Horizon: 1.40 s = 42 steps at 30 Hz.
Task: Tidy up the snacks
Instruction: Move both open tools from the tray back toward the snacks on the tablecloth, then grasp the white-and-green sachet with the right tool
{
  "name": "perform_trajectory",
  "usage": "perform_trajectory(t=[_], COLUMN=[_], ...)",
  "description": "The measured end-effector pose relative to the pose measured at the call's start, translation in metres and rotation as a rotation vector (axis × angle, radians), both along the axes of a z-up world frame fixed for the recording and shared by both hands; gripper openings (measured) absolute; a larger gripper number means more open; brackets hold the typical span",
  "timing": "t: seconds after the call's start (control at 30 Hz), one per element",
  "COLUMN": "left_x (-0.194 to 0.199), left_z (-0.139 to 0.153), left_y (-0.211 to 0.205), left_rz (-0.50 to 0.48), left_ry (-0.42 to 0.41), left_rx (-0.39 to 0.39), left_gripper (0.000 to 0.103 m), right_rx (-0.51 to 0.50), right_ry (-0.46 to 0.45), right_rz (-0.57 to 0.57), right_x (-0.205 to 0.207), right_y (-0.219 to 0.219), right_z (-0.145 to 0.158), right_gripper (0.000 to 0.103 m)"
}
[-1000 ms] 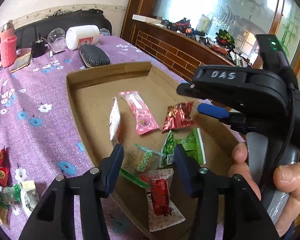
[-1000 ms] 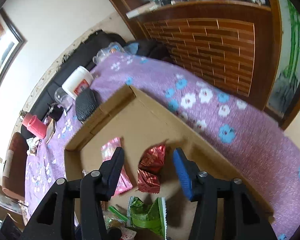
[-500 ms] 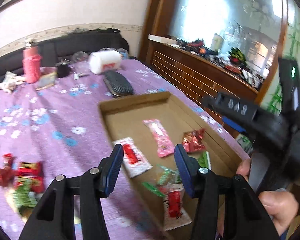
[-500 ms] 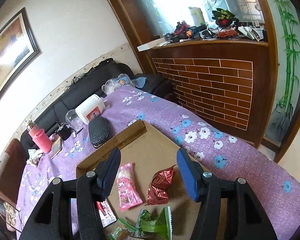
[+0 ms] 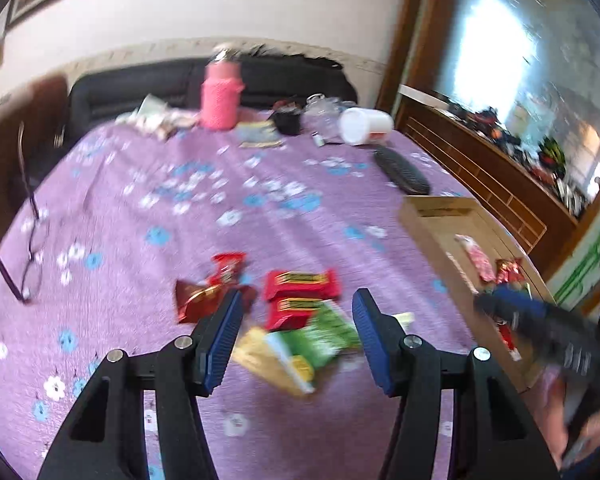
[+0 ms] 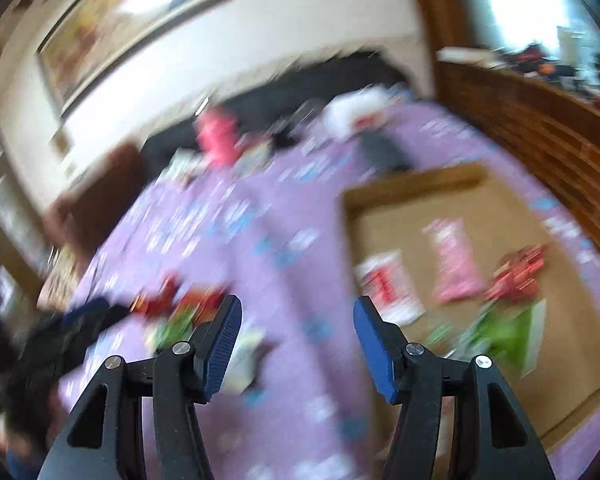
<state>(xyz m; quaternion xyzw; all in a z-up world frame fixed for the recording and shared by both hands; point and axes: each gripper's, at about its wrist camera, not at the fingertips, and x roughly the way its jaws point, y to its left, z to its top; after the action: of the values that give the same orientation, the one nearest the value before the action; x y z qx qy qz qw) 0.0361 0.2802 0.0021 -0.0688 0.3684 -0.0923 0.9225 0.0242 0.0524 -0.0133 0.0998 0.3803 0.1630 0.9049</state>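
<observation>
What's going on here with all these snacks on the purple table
A person is sorting snacks with a handheld gripper in each hand. The left gripper hangs open and empty over loose snacks on the purple tablecloth; its jaws have just been opening. The right gripper is open and empty too. Several packets, one a pink packet, already lie in the cardboard tray beside the pile.

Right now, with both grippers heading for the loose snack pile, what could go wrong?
1. The red bars, green packet and yellow packet overlap, so the open left gripper could pinch two at once.
2. The right gripper, also open, aims at the same pile, and the two may collide.
3. The glasses lie near the edge, where a wide sweep could knock them.
</observation>
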Motion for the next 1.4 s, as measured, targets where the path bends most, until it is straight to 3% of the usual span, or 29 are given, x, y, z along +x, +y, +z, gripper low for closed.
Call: perform_trajectory(t=[0.07,0.17,0.33,0.4,0.47,0.53,0.7,0.8,0.93,1.0,1.07,1.23,1.27,1.4], left_x=[0.008,0.012,0.011,0.011,0.013,0.015,0.017,0.013,0.007,0.005,0.007,0.015,0.018,0.016], left_z=[-0.011,-0.016,-0.013,-0.012,-0.013,-0.014,-0.014,-0.012,-0.017,-0.022,-0.028,-0.039,-0.041,-0.041], left_y=[0.006,0.0,0.003,0.011,0.018,0.024,0.024,0.013,-0.016,-0.027,-0.034,-0.041,-0.041,-0.042], left_rz=[-0.014,-0.045,-0.042,-0.024,-0.01,0.004,-0.008,-0.072,-0.174,-0.19,-0.216,-0.17,-0.174,-0.159], left_ry=[0.043,0.062,0.055,0.055,0.065,0.075,0.081,0.068,0.059,0.045,0.06,0.051,0.068,0.046], left_rx=[-0.05,-0.046,-0.073,-0.093,-0.111,-0.124,-0.134,-0.102,0.039,0.112,0.125,0.194,0.176,0.198], left_gripper=[0.056,0.056,0.056,0.056,0.056,0.056,0.056,0.056,0.056,0.065,0.069,0.069,0.062,0.057], right_rx=[-0.042,-0.038,-0.068,-0.123,-0.158,-0.204,-0.141,-0.112,-0.086,-0.055,-0.038,-0.021,-0.023,-0.017], right_ry=[0.059,0.139,0.193,0.217,0.207,0.185,0.18,0.175,0.149,0.159,0.16,0.158,0.157,0.158], right_rz=[0.02,0.044,0.109,0.097,0.087,0.091,0.089,0.093,0.085,0.077,0.068,0.071,0.072,0.076], right_x=[0.003,0.011,0.025,0.034,0.035,0.032,0.029,0.026,0.022,0.026,0.027,0.027,0.026,0.026], right_y=[0.015,0.023,0.045,0.06,0.068,0.074,0.062,0.058,0.05,0.045,0.038,0.035,0.035,0.034], right_z=[-0.013,-0.024,-0.03,-0.039,-0.043,-0.045,-0.046,-0.046,-0.048,-0.048,-0.048,-0.048,-0.048,-0.048], right_gripper=[0.062,0.062,0.061,0.06,0.052,0.027,0.027,0.027,0.027,0.027,0.027,0.027,0.027,0.027])
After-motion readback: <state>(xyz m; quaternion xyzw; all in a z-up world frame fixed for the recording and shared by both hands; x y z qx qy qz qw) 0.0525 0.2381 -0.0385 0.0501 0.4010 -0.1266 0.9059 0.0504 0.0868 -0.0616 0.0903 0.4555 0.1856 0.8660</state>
